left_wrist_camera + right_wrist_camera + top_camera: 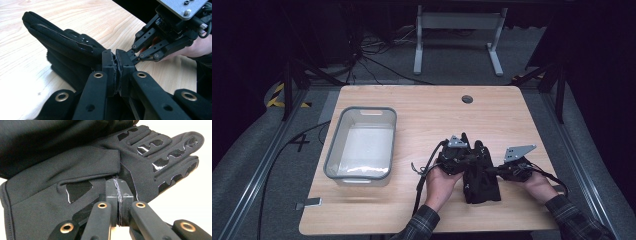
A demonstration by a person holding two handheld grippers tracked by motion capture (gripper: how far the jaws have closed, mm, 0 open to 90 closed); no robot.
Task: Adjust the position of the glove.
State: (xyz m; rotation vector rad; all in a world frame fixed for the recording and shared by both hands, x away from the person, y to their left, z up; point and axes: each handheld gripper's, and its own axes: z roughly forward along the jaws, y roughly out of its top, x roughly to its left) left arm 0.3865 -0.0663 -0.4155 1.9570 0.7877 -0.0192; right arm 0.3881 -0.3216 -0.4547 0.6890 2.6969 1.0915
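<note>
A black glove (482,182) with glossy grip patches (160,165) lies on the wooden table (422,115) near its front right, with more black fabric (62,42) folded over it. My left gripper (475,159) comes at it from the left. Its jaws (116,66) are pressed together on the glove's edge. From the right, my right gripper (488,171) is shut on a thin fold of the glove beside the thumb (119,188). In the left gripper view the right gripper (132,55) reaches in just behind my left jaws, so the two tips nearly meet.
A grey plastic bin (332,145) stands on the left side of the table. A round cable hole (467,99) sits near the far edge. Cables trail from both grippers toward the front edge. Bare wood lies between the bin and the hands.
</note>
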